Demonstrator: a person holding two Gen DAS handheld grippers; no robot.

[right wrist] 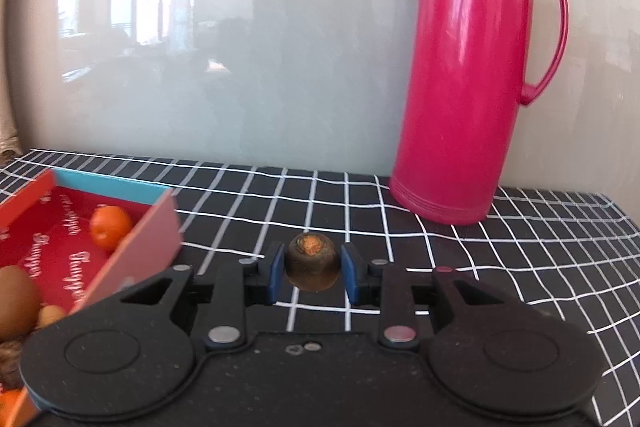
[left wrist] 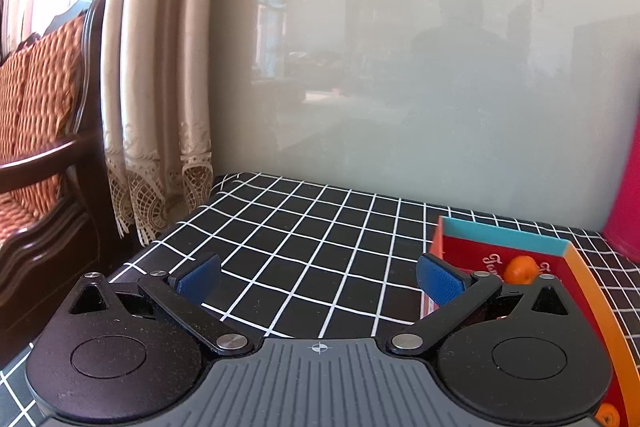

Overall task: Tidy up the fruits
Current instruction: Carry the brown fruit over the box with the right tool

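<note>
We see right claw [right wrist: 311, 273] clamped on dark round fruit [right wrist: 311, 262]; left claw [left wrist: 319, 277] wide open, empty. Round fruit may slip before the box [right wrist: 144, 239].

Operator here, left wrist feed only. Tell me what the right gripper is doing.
Observer: The right gripper is shut on a small dark brown fruit with an orange patch on its top.
Operator: Say what stands behind it.
Observer: A tall pink thermos with a handle, upright on the checked cloth, against the glossy wall.
Operator: Report the box contents beyond the oranges I see.
Observer: In the red box, nearer the camera than its orange, lies a larger brown fruit.
</note>
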